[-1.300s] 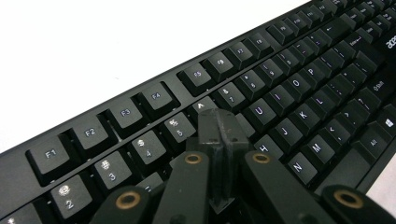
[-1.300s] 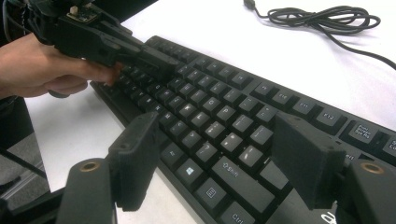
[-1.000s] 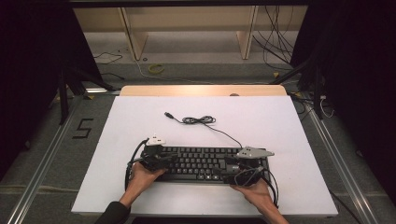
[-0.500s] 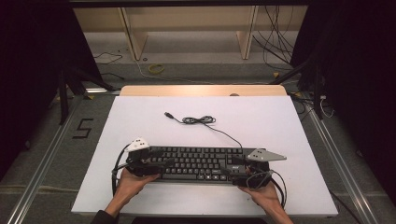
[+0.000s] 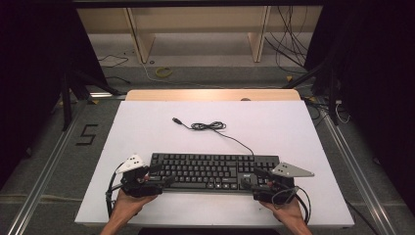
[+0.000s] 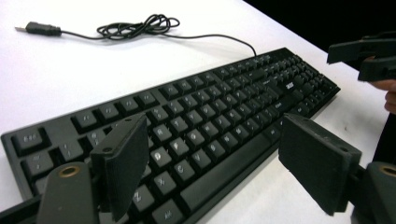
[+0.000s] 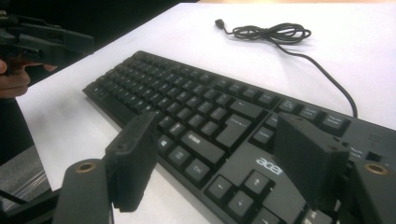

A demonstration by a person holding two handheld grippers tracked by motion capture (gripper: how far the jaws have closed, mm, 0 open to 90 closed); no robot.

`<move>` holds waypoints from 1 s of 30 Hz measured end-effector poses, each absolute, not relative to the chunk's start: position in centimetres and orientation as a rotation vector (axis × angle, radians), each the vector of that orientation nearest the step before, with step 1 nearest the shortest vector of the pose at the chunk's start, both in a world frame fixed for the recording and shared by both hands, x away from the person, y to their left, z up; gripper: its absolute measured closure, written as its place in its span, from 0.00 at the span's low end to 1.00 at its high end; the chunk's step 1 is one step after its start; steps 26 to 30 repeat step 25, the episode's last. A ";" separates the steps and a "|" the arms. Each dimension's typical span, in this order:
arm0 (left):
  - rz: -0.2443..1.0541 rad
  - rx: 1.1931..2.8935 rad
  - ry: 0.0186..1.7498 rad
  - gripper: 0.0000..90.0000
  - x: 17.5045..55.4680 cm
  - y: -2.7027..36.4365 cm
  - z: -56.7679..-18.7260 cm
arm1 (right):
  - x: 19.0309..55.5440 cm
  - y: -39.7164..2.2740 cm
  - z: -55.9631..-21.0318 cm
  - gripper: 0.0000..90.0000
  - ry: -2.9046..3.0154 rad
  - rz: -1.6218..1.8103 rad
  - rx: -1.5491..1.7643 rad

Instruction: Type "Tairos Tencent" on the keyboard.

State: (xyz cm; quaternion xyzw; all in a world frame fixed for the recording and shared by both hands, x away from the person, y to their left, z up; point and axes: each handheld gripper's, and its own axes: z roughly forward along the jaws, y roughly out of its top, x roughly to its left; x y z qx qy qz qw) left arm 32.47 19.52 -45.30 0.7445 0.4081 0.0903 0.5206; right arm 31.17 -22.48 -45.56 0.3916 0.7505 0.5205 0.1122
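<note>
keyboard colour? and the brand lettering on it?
Black keyboard with white lettering near the arrow keys; clearest in the right gripper view.

Bright even light, dark surroundings

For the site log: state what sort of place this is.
Probably a lab or recording workspace, not an office: a white table bearing a lone keyboard, black curtains at both sides, loose cables on the floor, a taped number.

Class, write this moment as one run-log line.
left gripper: jaws just opened, off keyboard | right gripper: open at keyboard's right end | cable: coiled on table
</note>
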 end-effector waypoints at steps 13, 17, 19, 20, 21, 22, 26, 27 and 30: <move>0.247 1.785 0.987 0.25 32.1 19.8 -45.7 | 30.8 -23.5 -45.7 0.34 2.171 1.531 1.168; 0.245 1.779 0.992 0.25 32.1 19.8 -45.7 | 30.8 -23.5 -45.7 0.34 2.166 1.534 1.173; 0.245 1.777 0.994 0.25 32.1 19.8 -45.7 | 30.8 -23.5 -45.7 0.34 2.163 1.537 1.176; 0.245 1.776 0.996 0.25 32.1 19.8 -45.8 | 30.8 -23.5 -45.6 0.34 2.162 1.537 1.175; 0.245 1.777 0.997 0.25 32.1 19.8 -45.8 | 30.8 -23.5 -45.6 0.34 2.163 1.537 1.174; 0.246 1.776 0.999 0.25 32.2 19.8 -45.8 | 30.8 -23.5 -45.6 0.34 2.163 1.537 1.174; 0.251 1.777 0.998 0.25 32.2 19.9 -45.8 | 30.8 -23.5 -45.7 0.34 2.166 1.535 1.170; 0.251 1.777 0.998 0.25 32.2 19.9 -45.8 | 30.8 -23.5 -45.7 0.34 2.166 1.535 1.170; 0.251 1.777 0.998 0.25 32.2 19.9 -45.8 | 30.8 -23.5 -45.7 0.34 2.166 1.535 1.170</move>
